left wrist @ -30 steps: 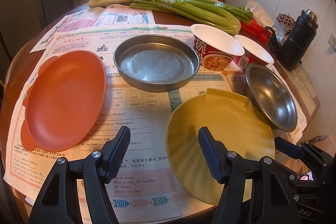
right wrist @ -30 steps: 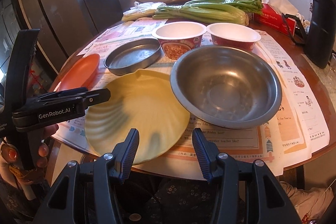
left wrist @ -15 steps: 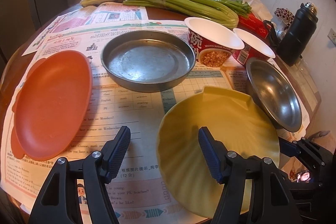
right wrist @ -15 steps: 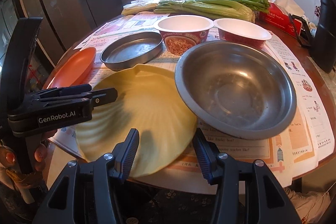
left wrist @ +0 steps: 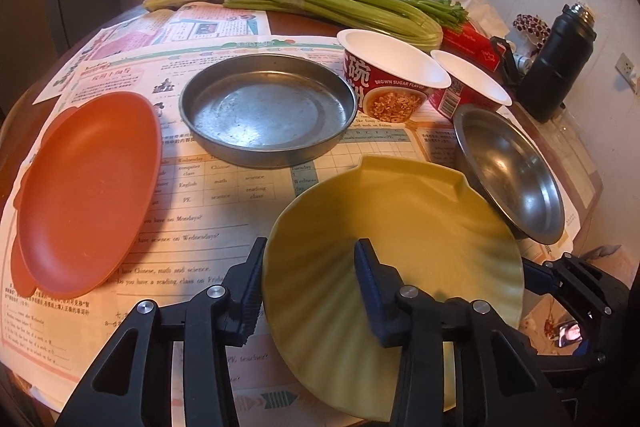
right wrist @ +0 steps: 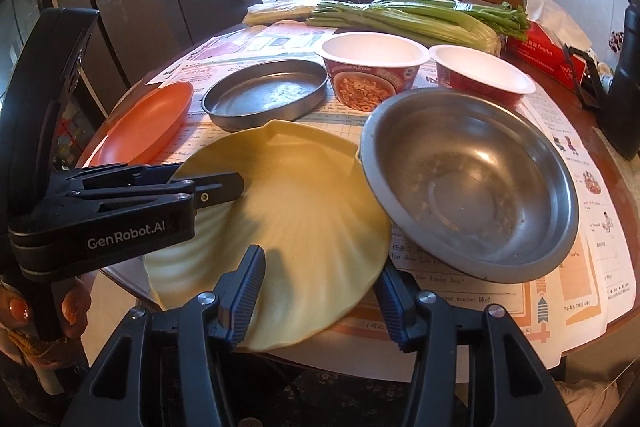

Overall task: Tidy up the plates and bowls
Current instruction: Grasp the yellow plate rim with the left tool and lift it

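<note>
Having just been closing, the left gripper (left wrist: 308, 279) is clamped on the yellow plate (left wrist: 416, 227), whose rim is pinched between its fingers. The right gripper (right wrist: 320, 291) is also closed on the plate's near edge; the steel bowl (right wrist: 472, 183) overlaps it just beyond the right finger.

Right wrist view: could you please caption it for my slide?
Left gripper closing on the yellow plate rim beside the steel bowl; right gripper straddles its near edge.

Scalloped plate (left wrist: 420, 227) between flat plate (left wrist: 84, 191) and bowl (left wrist: 512, 171).
</note>
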`<state>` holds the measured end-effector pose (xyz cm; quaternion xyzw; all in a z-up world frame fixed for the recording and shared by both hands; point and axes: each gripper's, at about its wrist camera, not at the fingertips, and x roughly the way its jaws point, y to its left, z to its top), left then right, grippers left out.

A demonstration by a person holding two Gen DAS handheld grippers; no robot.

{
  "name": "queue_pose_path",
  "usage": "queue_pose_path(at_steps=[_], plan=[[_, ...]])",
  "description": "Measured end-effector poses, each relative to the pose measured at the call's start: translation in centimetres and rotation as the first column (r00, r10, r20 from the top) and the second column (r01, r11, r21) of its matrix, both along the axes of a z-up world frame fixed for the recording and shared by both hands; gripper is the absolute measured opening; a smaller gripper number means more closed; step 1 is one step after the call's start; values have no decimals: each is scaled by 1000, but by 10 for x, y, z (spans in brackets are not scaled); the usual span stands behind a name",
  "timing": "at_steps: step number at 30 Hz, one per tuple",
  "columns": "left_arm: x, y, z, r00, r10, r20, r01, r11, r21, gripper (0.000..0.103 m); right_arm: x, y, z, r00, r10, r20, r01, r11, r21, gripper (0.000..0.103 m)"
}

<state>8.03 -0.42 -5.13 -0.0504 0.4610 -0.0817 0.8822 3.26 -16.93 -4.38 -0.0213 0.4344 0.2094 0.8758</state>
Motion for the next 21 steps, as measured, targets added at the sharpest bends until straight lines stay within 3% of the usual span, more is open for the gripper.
queue_pose_path(at_steps=[10,21], plan=[[-21,27,21,997,57,50,-57,998,3,44,-10,24,16,998,54,42,-54,999,1,54],[-35,76,46,978,169,119,-171,985,6,45,-9,72,38,983,155,97,-155,988,-9,54]])
